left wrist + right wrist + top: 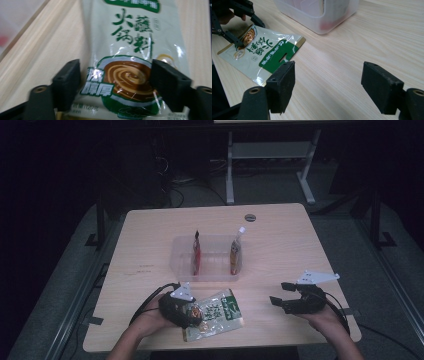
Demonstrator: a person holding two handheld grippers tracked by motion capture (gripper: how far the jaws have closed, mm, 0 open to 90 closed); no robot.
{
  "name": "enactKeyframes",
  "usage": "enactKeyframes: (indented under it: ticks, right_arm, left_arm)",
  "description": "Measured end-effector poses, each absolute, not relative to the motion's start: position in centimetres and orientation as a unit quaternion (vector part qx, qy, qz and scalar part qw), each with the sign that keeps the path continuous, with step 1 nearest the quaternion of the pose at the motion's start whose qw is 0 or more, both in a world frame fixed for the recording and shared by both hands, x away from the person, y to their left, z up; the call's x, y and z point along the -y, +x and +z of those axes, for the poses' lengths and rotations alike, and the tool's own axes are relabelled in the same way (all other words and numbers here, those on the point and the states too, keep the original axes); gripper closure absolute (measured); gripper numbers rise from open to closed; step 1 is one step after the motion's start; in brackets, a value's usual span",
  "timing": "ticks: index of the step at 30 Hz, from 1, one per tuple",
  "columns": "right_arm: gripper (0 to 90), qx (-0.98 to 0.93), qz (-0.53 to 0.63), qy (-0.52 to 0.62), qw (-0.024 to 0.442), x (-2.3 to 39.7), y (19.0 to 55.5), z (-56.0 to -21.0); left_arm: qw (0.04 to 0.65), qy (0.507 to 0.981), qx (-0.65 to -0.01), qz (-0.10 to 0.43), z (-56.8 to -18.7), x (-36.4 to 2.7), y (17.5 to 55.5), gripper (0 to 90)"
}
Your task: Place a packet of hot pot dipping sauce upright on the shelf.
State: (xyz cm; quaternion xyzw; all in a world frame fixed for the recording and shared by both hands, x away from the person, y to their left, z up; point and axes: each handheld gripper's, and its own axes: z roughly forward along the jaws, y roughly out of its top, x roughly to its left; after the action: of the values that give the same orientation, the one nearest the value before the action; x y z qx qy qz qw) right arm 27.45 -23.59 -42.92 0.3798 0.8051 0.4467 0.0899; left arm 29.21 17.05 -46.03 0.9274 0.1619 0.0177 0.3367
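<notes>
- The left gripper (192,312) sits low over the near end of a flat sauce packet (216,314) lying on the table (280,240). Its jaws stand apart, one on either side of the printed bowl, and from its own camera I cannot see them pressing on the film.
- So nothing is held: the packet (130,62) lies between the open jaws, flat on the wood.
- The right gripper (286,296) rests well off to the other side, jaws wide with only bare table between them. The packet (265,51) lies ahead of it and off to one side.
- Beyond both tools stands a clear plastic bin (206,270) with two upright pouches, a red one (196,254) and an orange one (236,252).
- To my eye the step in hand is the pick-up of the flat packet, probably to join the others in the bin.
- The next move calls for the left jaws to close on an edge. A packet lying this flat gives little to pinch, so the slippery film could slide away.
</notes>
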Motion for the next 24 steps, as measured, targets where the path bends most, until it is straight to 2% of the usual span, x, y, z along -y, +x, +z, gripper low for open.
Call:
enactKeyframes:
  ticks: [1,2,8,9,11,16,24]
  right_arm:
    - [26.7,-0.805,0.447,0.380,0.090,23.59,27.46,-42.93]
    - [26.7,-0.805,0.447,0.379,0.091,23.62,27.47,-42.93]
    - [26.7,-0.805,0.447,0.379,0.091,23.62,27.48,-42.93]
    - [26.7,-0.805,0.447,0.380,0.090,23.60,27.46,-42.92]
    - [26.8,-0.806,0.446,0.379,0.089,23.57,27.46,-42.93]
    - [26.8,-0.807,0.446,0.378,0.088,23.54,27.51,-42.97]
    - [28.5,-0.809,0.448,0.373,0.077,23.50,27.52,-42.97]
  left_arm:
    - [0.335,0.929,-0.158,0.019,-45.99,-17.03,29.12,32.2]
    - [0.334,0.929,-0.156,0.024,-45.94,-16.99,28.98,37.2]
    - [0.331,0.931,-0.154,0.031,-45.79,-17.17,29.08,53.7]
    - [0.329,0.931,-0.152,0.035,-45.77,-17.16,29.05,53.7]
    - [0.327,0.932,-0.153,0.038,-45.72,-17.13,29.00,65.2]
    - [0.327,0.931,-0.161,0.037,-45.55,-17.08,29.09,82.1]
    - [0.339,0.925,-0.172,0.026,-45.17,-17.10,29.12,89.6]
